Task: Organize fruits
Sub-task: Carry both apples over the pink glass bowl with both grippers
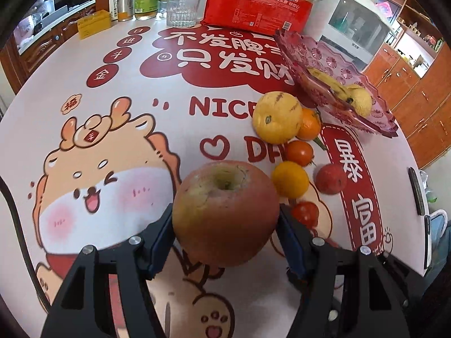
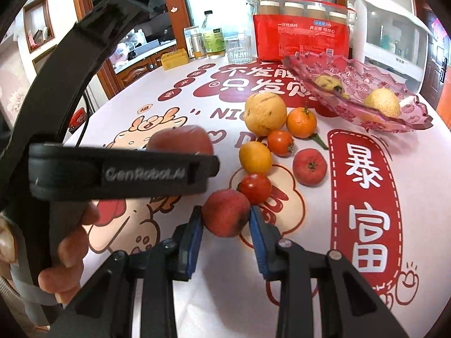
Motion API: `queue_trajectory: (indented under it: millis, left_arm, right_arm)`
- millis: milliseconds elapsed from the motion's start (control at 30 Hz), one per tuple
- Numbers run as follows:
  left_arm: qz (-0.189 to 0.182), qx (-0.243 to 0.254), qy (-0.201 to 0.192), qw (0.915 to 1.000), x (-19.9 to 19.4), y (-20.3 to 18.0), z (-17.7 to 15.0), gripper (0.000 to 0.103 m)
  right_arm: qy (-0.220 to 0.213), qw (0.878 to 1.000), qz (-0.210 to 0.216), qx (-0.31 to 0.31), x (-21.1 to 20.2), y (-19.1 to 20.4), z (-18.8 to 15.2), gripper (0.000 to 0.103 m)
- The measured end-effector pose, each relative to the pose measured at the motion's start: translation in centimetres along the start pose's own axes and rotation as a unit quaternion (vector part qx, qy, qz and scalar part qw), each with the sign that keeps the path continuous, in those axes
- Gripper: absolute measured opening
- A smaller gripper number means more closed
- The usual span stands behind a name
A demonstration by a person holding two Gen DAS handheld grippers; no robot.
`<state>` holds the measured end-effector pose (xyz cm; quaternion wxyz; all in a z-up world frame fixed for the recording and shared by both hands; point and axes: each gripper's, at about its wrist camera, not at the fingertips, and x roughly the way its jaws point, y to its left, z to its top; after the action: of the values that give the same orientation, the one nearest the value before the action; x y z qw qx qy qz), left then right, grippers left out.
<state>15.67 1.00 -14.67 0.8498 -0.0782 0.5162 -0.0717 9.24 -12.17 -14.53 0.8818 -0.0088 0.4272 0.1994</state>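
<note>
Fruit sorting, partly done. Pink glass dish at the far right of the table, standing on its patterned cloth: holds a banana and a pale yellow pear-like fruit; something orange shows faintly through the glass, too unclear to name. These count as stored. In hand, two items. Left gripper: jaws clamped on a large reddish apple, one pad pressed to each flank, stem hollow facing up; whether the apple rests on the cloth or is lifted clear cannot be told. Right gripper: jaws drawn close and pinching a small red fruit, which sits at the near edge of the loose pile, touching a cherry tomato behind it. Loose on the cloth, between the grippers and the dish: a large yellow round fruit with brown marks, a tangerine with a leaf just beside it, a second cherry tomato, a small yellow-orange fruit, and another small red fruit set slightly apart to the right. Judgement: two or three pieces placed, two gripped and ready to carry, six waiting; well under half complete. The dish has open room on its near side. Not part of the task: a red pack of paper cups, a drinking glass, bottles and a yellow box along the far edge.
</note>
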Motion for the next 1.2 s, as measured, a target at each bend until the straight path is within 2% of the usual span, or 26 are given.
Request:
queue_trajectory:
  millis: [467, 733, 967, 1200]
  left_arm:
    - [0.005, 0.041, -0.048, 0.998, -6.8, -2.3, -0.7, 0.067]
    - [-0.004, 0.074, -0.071, 0.9947, -10.3, -4.6, 0.2, 0.067]
    - [-0.013, 0.111, -0.092, 0.9894, -13.6, -7.0, 3.2, 0.067]
    - [-0.023, 0.146, -0.116, 0.9823, -16.9, -9.8, 7.9, 0.067]
  right_arm:
    - [-0.043, 0.998, -0.037, 0.009, -5.9, -1.6, 0.7, 0.033]
    - [-0.061, 0.997, -0.035, 0.038, -9.9, -4.3, 2.9, 0.033]
    - [-0.086, 0.995, -0.035, 0.041, -13.8, -6.3, 7.1, 0.033]
    - [-0.124, 0.99, -0.055, 0.032, -17.5, -8.5, 13.3, 0.033]
